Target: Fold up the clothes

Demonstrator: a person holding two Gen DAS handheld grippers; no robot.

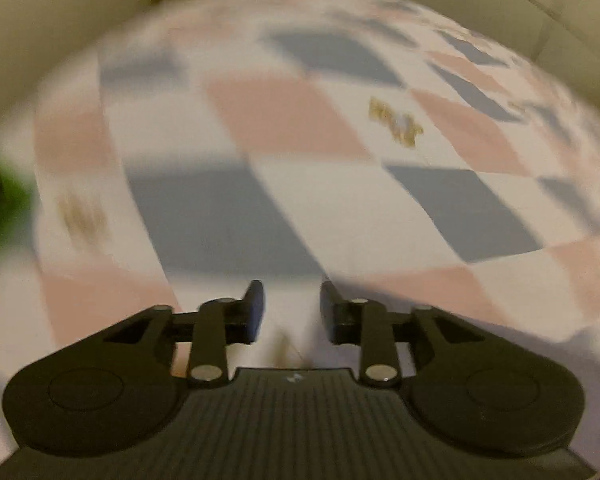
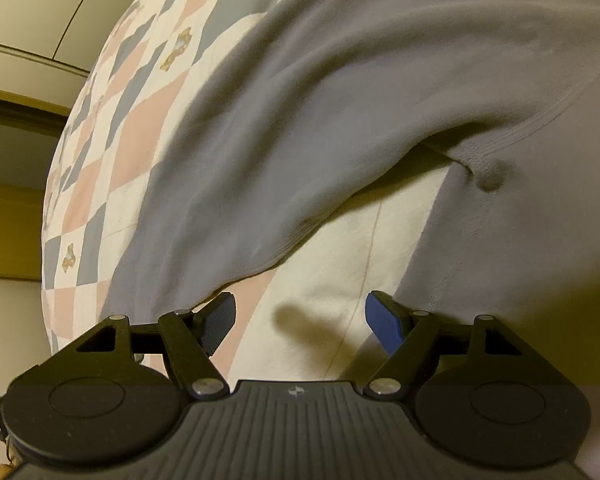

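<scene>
A grey sweatshirt lies spread on a checked bedcover, seen in the right wrist view. One sleeve runs down towards the lower left, with its cuff end just beyond the left finger. My right gripper stands open low over the cream cloth between the sleeve and the body of the garment, with nothing between its fingers. The left wrist view is blurred. There my left gripper is open over the bedcover, and no garment shows.
The bedcover has pink, blue-grey and white squares with small gold motifs. Cream walls rise behind the bed. A green blur sits at the left edge. Wall and door frames lie left of the bed.
</scene>
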